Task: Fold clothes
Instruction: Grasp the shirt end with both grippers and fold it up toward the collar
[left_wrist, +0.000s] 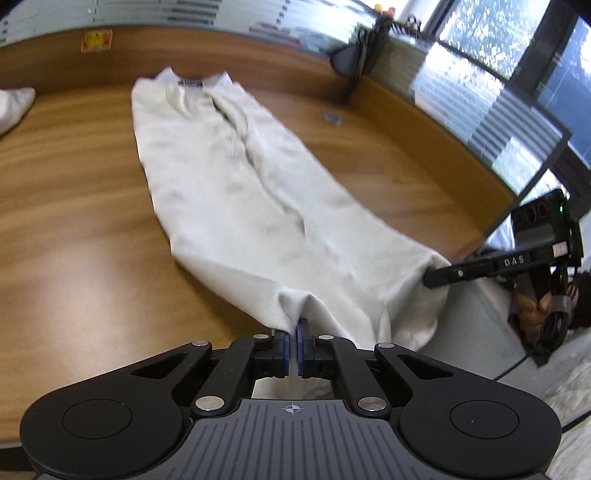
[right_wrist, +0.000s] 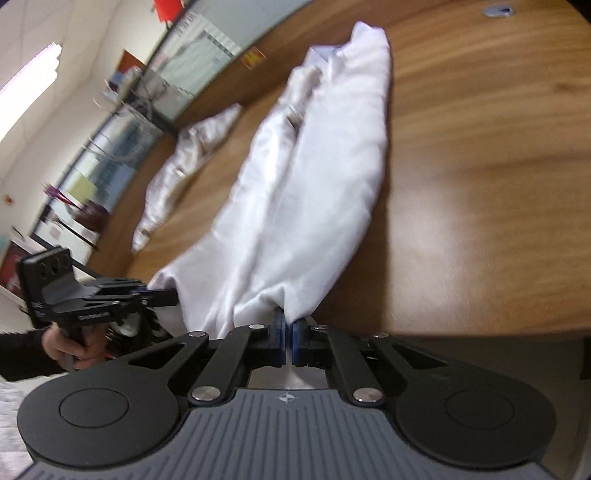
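A white garment (left_wrist: 229, 177) lies folded lengthwise on the wooden table (left_wrist: 74, 221), its collar at the far end. My left gripper (left_wrist: 292, 328) is shut on the near hem, with cloth pinched between its blue pads. At the right of the left wrist view, my right gripper (left_wrist: 428, 278) clamps the other near corner. The right wrist view shows the same garment (right_wrist: 325, 177), with the right gripper (right_wrist: 289, 321) shut on its hem. There the left gripper (right_wrist: 173, 295) grips the cloth at the left. The near end hangs lifted off the table between the two grippers.
A second crumpled white cloth (right_wrist: 188, 162) lies on the table beyond the garment, near the far left edge (left_wrist: 11, 107). A black stand (left_wrist: 351, 59) sits at the table's back edge. A round cable port (right_wrist: 498, 10) is set in the tabletop. A hand (right_wrist: 70, 347) holds each gripper's handle.
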